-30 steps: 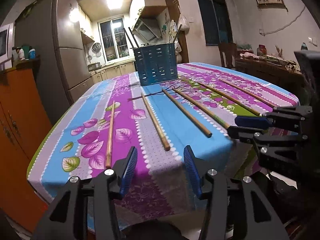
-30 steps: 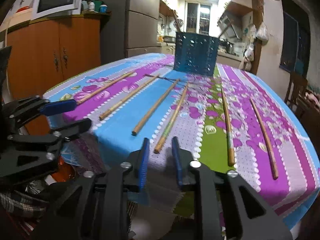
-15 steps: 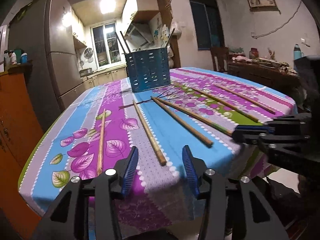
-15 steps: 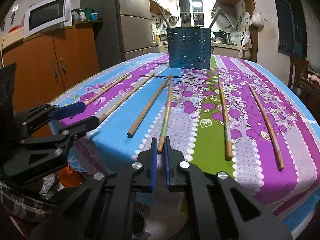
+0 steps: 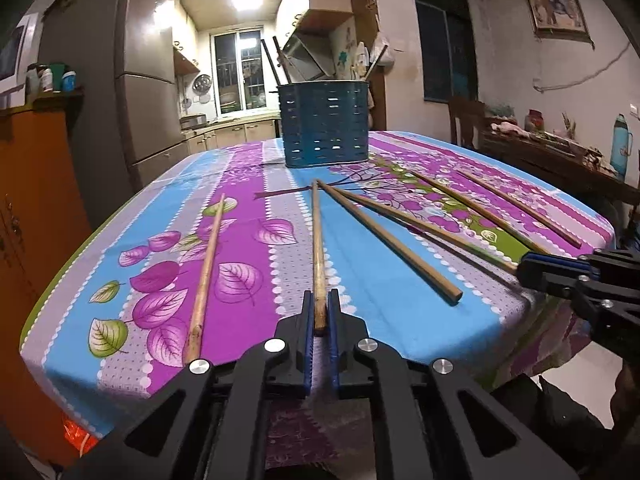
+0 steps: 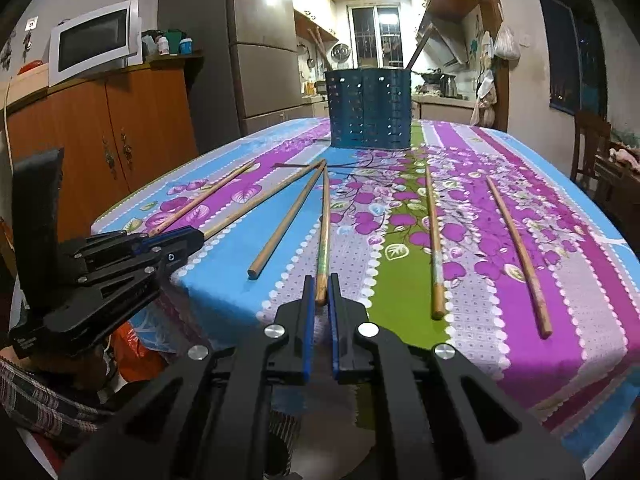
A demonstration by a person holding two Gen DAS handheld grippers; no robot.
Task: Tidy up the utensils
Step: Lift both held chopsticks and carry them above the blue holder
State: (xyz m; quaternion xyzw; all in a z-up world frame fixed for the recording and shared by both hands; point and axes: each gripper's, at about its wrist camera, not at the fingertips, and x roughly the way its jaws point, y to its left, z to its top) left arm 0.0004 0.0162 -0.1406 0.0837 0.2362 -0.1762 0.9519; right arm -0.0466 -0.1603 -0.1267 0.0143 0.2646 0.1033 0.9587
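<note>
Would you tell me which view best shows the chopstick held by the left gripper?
The left wrist view: the chopstick runs straight up the frame, its near end pinched in the left gripper. The right wrist view shows the same chopstick aslant at the left, its near end hidden inside that gripper.

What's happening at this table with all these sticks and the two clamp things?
A person is tidying chopsticks with a handheld gripper in each hand. The left gripper is closed on the near end of one chopstick, and the right gripper is closed on another chopstick. Both sticks lie on the flowered tablecloth. Four more lie loose. The blue slotted holder at the far end already holds a few utensils.
</note>
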